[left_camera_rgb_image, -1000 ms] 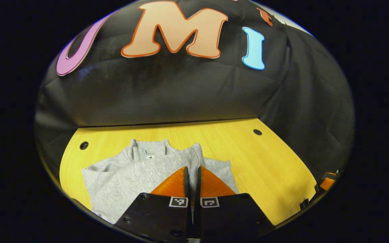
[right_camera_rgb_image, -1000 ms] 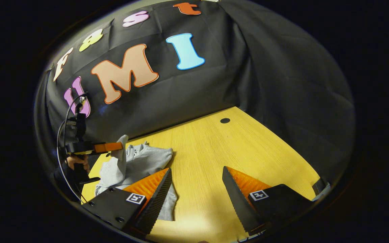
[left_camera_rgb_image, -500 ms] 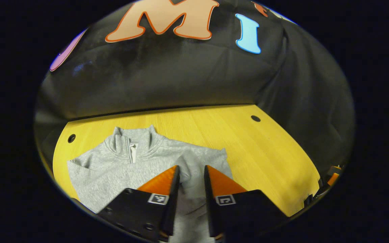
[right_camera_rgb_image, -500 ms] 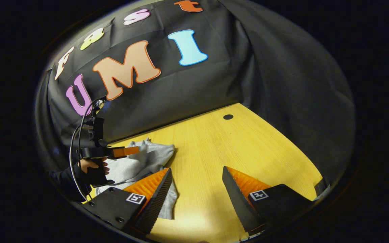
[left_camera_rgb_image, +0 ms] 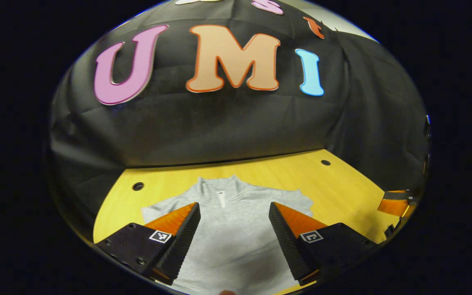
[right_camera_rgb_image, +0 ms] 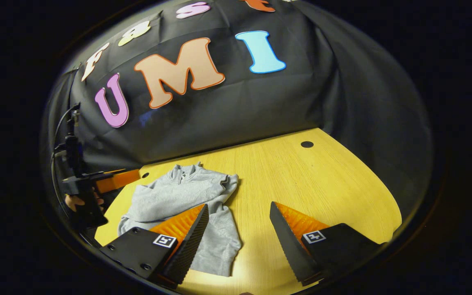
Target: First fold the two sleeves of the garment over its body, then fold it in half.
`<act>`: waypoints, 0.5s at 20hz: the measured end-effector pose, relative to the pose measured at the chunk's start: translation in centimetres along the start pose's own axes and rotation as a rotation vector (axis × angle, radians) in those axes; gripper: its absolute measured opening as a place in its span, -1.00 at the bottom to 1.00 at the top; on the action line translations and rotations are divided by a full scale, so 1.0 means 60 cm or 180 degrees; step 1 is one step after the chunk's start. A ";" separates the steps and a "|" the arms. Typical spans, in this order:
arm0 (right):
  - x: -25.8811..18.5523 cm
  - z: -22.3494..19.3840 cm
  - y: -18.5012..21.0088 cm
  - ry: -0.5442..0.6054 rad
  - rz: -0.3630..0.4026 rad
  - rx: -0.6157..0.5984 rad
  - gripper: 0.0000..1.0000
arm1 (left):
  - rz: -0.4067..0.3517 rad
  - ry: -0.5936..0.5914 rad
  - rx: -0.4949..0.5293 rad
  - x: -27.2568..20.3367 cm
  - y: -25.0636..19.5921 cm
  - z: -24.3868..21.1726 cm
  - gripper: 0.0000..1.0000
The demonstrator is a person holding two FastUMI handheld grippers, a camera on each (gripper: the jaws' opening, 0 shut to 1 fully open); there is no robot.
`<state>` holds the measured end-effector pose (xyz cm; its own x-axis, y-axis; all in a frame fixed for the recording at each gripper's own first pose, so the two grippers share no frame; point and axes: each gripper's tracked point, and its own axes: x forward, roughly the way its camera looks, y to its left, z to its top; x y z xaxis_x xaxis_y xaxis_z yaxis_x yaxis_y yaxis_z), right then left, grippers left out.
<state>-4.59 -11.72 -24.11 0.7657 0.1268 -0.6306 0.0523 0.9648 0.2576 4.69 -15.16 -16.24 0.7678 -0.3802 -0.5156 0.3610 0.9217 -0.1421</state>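
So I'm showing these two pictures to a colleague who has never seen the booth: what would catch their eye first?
Most striking is the grey garment lying on the yellow wooden table, its collar toward the back wall. Next, the left gripper with fingers spread wide over the garment's body, touching nothing. In the right gripper view, the right gripper is likewise open near the garment's hem, with a hand holding the other gripper at the far left.

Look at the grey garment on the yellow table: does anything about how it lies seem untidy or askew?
Slightly. The grey garment lies folded on the table, but one folded edge is bunched and rumpled, and its lower part trails unevenly. Nothing looks damaged.
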 end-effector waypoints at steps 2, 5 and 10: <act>0.012 -0.012 0.021 0.0025 0.0025 -0.0075 0.92 | 0.0264 0.0060 -0.0035 -0.033 0.057 -0.025 0.94; 0.022 -0.040 0.047 0.0096 0.0034 -0.0251 0.92 | 0.0517 0.0180 -0.0150 -0.087 0.125 -0.076 0.96; 0.020 -0.120 0.065 0.0355 -0.0001 -0.0579 0.92 | 0.0730 0.0615 -0.0249 -0.154 0.186 -0.211 0.94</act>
<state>-8.07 -6.16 -29.13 0.6895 0.1415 -0.7103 -0.0719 0.9893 0.1272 -5.07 -0.35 -23.74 0.7070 -0.1470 -0.6918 0.1425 0.9877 -0.0642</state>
